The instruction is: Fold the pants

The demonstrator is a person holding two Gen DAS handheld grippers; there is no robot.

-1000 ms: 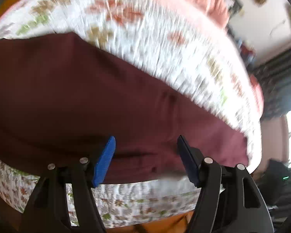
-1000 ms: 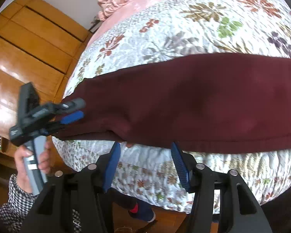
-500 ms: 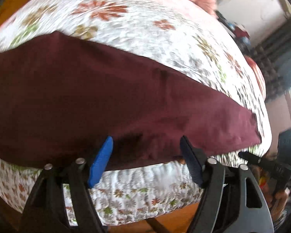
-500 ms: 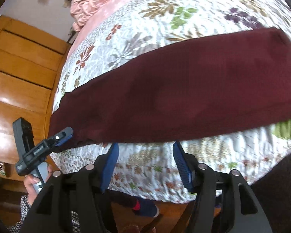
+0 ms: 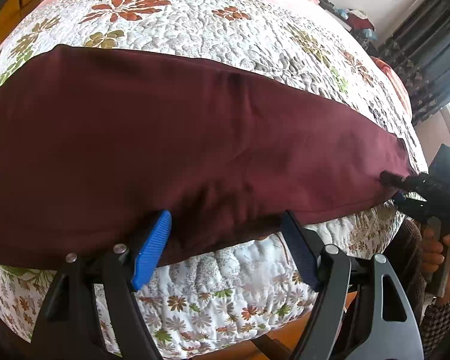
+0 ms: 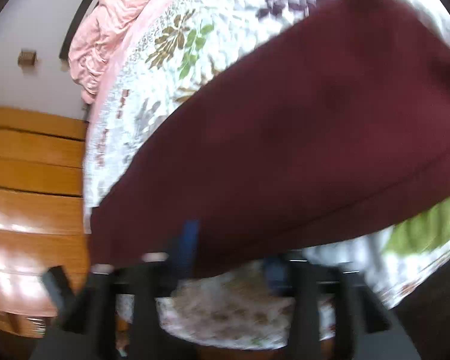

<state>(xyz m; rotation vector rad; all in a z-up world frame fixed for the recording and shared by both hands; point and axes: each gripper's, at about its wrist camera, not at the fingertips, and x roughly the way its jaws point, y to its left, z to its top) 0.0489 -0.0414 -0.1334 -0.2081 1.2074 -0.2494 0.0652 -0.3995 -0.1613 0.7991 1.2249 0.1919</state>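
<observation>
Maroon pants (image 5: 171, 138) laid lengthwise along the bed's (image 5: 195, 30) near edge – ready for folding. Left gripper (image 5: 225, 246) spread wide at the hem; right gripper (image 6: 228, 249) blurred – spread cannot be told.

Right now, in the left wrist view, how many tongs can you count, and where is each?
2. The left tongs sit bottom centre, open at the near edge of the pants. The right tongs are at the far right, at the pants' end.
</observation>
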